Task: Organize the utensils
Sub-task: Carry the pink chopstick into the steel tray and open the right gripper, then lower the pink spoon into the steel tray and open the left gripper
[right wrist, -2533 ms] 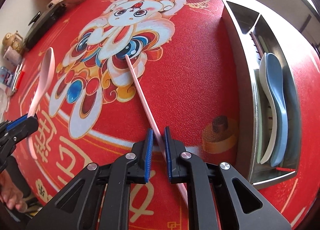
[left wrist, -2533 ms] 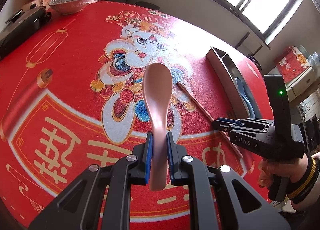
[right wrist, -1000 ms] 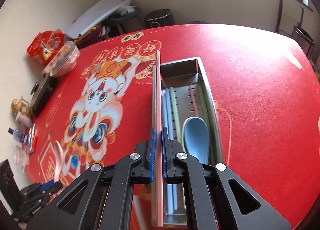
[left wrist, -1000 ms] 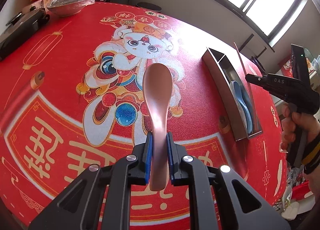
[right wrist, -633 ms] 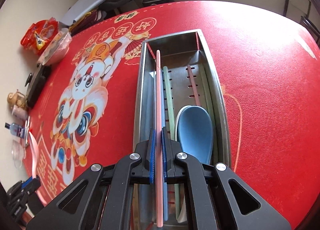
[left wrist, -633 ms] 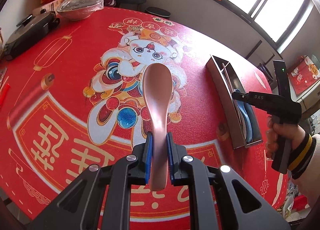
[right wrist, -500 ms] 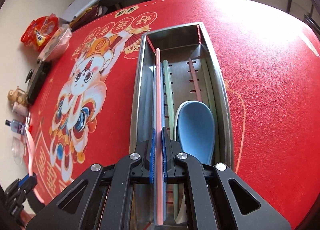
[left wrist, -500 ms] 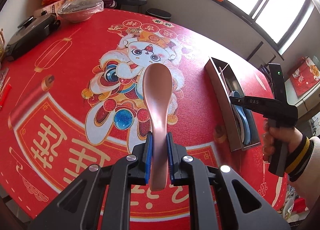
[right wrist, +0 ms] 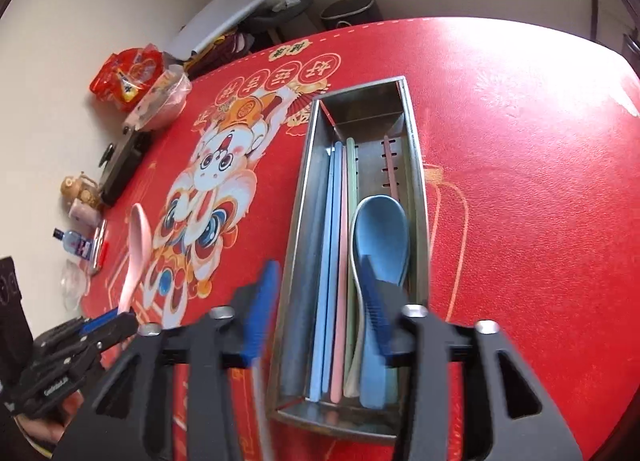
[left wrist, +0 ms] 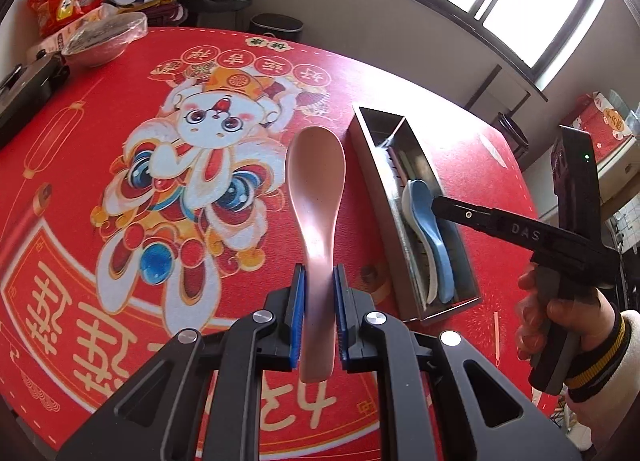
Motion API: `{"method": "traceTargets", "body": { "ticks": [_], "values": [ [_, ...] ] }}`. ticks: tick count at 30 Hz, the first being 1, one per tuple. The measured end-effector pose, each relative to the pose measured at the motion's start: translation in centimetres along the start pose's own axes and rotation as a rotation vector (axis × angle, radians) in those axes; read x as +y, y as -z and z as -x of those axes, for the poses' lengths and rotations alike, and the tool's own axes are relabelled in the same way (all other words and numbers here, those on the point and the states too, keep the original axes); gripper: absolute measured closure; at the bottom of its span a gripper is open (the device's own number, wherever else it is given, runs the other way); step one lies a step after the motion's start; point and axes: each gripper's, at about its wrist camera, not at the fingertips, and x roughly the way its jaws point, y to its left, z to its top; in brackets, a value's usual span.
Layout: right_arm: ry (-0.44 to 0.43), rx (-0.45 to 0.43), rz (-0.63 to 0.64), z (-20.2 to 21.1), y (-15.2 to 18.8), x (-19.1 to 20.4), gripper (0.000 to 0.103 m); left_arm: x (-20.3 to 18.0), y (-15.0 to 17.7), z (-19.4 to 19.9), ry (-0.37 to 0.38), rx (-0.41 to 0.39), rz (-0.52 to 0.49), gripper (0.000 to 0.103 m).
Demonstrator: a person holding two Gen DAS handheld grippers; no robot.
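Having let go, your right gripper [right wrist: 320,315] hangs with jaws just opened and empty over the steel tray [right wrist: 412,133]; the pink chopstick [right wrist: 342,261] lies below — done. Left gripper [left wrist: 318,315] clamps the pink spoon [left wrist: 316,189] — still undelivered. Only the right wrist view shows the tray's contents fully.

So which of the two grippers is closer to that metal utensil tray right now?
Right. The right gripper hangs open directly above the metal utensil tray, over the chopsticks and blue spoon. The left gripper, shut on the pink spoon, is off to the tray's side above the red tablecloth.
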Motion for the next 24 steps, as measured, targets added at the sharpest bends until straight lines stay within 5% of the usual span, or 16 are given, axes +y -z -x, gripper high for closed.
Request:
{"method": "traceTargets", "body": {
  "ticks": [4, 8, 24],
  "values": [
    [-0.006, -0.024, 0.001, 2.0, 0.8, -1.1, 0.038, -2.3, -0.5, -1.2, 0.031, 0.014, -0.020, 0.090],
    [0.017, -0.046, -0.017, 3.6, 1.3, -2.7, 0.016, -4.9, -0.8, -2.5, 0.058, 0.031, -0.045, 0.090],
    [0.133, -0.108, -0.120, 7.6, 2.3, -9.4, 0.016, -10.7, -2.1, -8.5, 0.086, 0.158, 0.045, 0.090]
  ]
}}
